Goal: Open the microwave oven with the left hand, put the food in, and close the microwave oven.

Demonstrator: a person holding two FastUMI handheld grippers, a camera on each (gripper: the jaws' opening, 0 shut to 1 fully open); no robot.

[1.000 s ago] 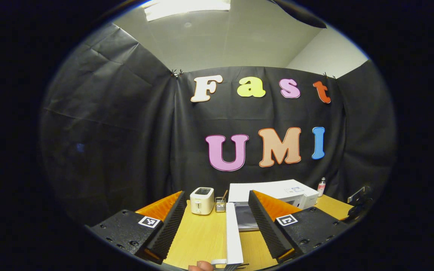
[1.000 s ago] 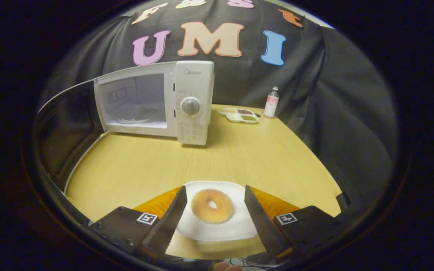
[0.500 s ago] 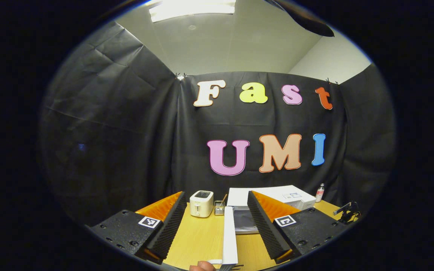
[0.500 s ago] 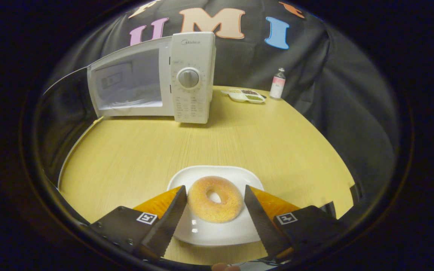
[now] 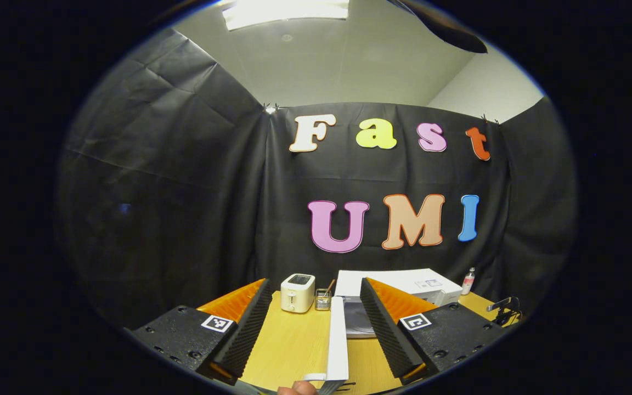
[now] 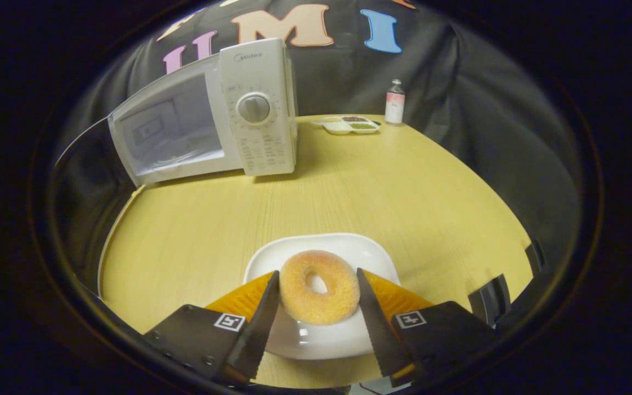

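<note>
The right gripper view shows the doughnut (image 6: 319, 286) on its plate (image 6: 321, 340) at 6 o'clock, between the right gripper's (image 6: 316, 307) fingers, which are close against its sides; actual contact is unclear. The left gripper view shows a toaster (image 5: 298, 292); the left gripper (image 5: 313, 321) gapes wide around the microwave's (image 5: 404, 282) open door (image 5: 338, 343), touching nothing.

A golden-orange, sugar-speckled doughnut (image 6: 319, 287) is sitting on a glossy white plate (image 6: 321, 334); the white microwave (image 6: 255, 107) is standing on the pale yellow wood-grain surface (image 6: 393, 192), beside a cream toaster (image 5: 297, 292).

The microwave oven (image 6: 223, 109) carries the brand name "Midea" at the top of its control panel (image 6: 258, 109). The small print around the dial (image 6: 254, 108) and below it is too fine to read.
</note>
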